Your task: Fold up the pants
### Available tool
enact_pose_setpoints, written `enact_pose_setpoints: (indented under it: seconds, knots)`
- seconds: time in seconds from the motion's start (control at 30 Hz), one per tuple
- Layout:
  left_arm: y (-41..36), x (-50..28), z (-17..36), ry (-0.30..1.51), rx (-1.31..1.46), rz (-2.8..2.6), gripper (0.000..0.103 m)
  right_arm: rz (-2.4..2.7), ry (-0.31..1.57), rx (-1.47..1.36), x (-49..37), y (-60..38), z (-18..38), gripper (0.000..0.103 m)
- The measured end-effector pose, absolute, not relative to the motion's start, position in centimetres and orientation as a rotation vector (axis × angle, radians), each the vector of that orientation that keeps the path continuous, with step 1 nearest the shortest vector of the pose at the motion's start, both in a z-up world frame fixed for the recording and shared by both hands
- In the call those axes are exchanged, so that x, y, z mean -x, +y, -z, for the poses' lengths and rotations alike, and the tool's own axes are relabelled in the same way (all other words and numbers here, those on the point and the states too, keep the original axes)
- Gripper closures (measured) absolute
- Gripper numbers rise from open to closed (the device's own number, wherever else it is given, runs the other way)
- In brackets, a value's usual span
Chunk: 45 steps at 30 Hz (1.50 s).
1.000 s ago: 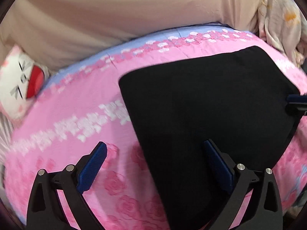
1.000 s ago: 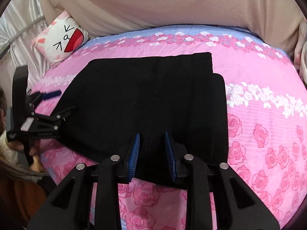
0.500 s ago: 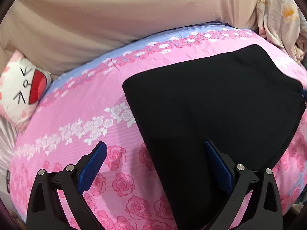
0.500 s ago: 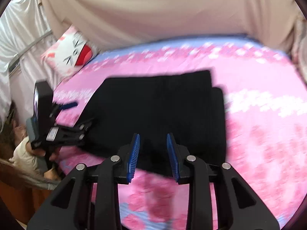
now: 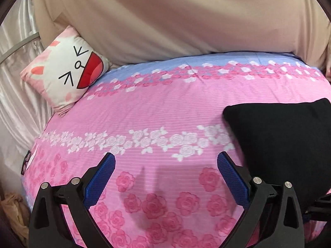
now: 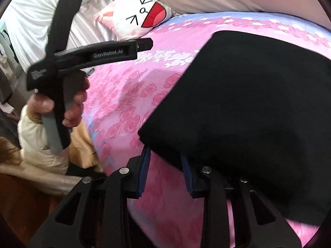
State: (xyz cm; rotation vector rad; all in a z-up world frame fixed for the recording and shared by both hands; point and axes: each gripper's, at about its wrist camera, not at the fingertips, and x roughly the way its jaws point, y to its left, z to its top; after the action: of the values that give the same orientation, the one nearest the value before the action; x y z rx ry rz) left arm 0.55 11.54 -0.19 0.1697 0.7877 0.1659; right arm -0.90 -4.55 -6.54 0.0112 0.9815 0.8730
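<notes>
The pants (image 6: pixel 244 111) are lying folded into a flat black block on the pink rose-print bedspread (image 5: pixel 144 128), near the bed's front edge. In the left wrist view they are showing only at the right side (image 5: pixel 287 144), with one corner pointing toward the middle of the bed.

The left gripper (image 5: pixel 165 165) is hovering over bare bedspread with its blue-padded fingers (image 5: pixel 99 177) spread wide and nothing between them; the pants are sitting just beside and behind its right finger. Its shadow is falling on the roses below. From the right wrist view the same tool (image 6: pixel 91 53) is appearing side-on at the left (a hand (image 6: pixel 62 107) is wrapping its grey handle), off the bed's left edge and well apart from the pants.

The right gripper (image 6: pixel 165 161) is sitting at the near edge of the pants, its fingers (image 6: pixel 144 169) fairly close together, with the fabric's lower corner lying over their tips. I cannot tell whether they are pinching the cloth.

A cartoon-face pillow (image 5: pixel 66 78) is leaning at the bed's far left corner against a beige curtain (image 5: pixel 186 16).
</notes>
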Motion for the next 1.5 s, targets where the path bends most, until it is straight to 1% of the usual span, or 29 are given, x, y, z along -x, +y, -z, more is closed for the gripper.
enact_pose_setpoints:
  seconds: [0.07,0.1,0.17,0.23,0.37,0.5,0.57,0.63,0.73,0.8,0.87,0.9,0.93,0.97,1.03,1.1,1.13,1.27,1.4,1.5]
  knots:
    - [11.5,-1.0,0.4,0.784,-0.186,-0.173,0.005,-0.881,0.981,0.020,0.5,-3.4,6.5,0.072]
    - [11.2,-1.2,0.3,0.781,-0.197,-0.171,0.005,-0.889,0.978,0.035,0.5,-2.8,6.4,0.070]
    - [10.5,-1.8,0.4,0.770,-0.220,-0.160,0.005,-0.890,0.954,0.065,1.2,-2.3,6.3,0.062]
    - [9.7,-2.3,0.4,0.766,-0.239,-0.153,0.005,-0.886,0.942,0.082,1.3,-1.6,6.3,0.059]
    - [8.3,-3.3,0.8,0.798,-0.234,-0.120,0.005,-0.877,0.939,0.036,2.4,-5.1,4.3,0.062]
    - [7.0,-3.6,1.1,0.816,-0.207,-0.076,0.005,-0.770,0.842,-0.072,3.4,-12.2,-0.3,0.061]
    - [6.2,-3.9,1.6,0.830,-0.203,-0.054,0.005,-0.633,0.775,-0.114,2.9,-16.0,-2.0,0.061]
    - [5.3,-4.1,2.3,0.846,-0.217,-0.048,0.005,-0.457,0.789,-0.070,1.7,-18.8,-1.2,0.061]
    - [4.5,-4.3,2.8,0.848,-0.239,-0.065,0.005,-0.263,0.885,-0.018,-0.2,-21.8,2.9,0.061]
    - [4.5,-4.5,3.0,0.859,-0.236,-0.068,0.005,-0.278,0.871,-0.123,0.0,-22.9,2.2,0.061]
    - [4.5,-4.6,3.0,0.863,-0.234,-0.080,0.005,-0.280,0.816,-0.104,0.5,-22.2,0.4,0.061]
    - [4.6,-4.7,3.0,0.865,-0.231,-0.083,0.005,-0.282,0.785,-0.079,0.8,-21.9,-0.1,0.060]
    - [4.6,-4.8,3.0,0.866,-0.227,-0.085,0.005,-0.268,0.783,-0.048,0.6,-21.5,-0.1,0.049]
    - [4.5,-4.9,3.1,0.868,-0.225,-0.090,0.005,-0.240,0.809,-0.020,0.1,-21.3,0.5,0.045]
    - [4.5,-4.9,3.1,0.870,-0.229,-0.095,0.005,-0.187,0.902,-0.005,-1.0,-21.9,3.0,0.045]
    - [4.5,-4.8,3.0,0.869,-0.233,-0.100,0.005,-0.209,0.885,-0.115,-0.4,-23.1,2.4,0.045]
    - [4.5,-4.8,2.9,0.868,-0.233,-0.105,0.005,-0.208,0.871,-0.127,-0.2,-23.1,1.7,0.045]
    - [5.4,-4.5,2.3,0.912,-0.118,-0.028,0.005,-0.193,0.825,-0.211,0.7,-26.5,-0.1,0.043]
    - [6.1,-3.8,2.0,0.979,0.078,0.126,0.005,-0.123,0.828,-0.264,0.9,-29.7,-0.1,0.043]
    - [6.1,-4.0,3.2,1.061,0.164,0.209,0.005,-0.145,0.843,-0.344,1.4,-30.9,0.5,0.043]
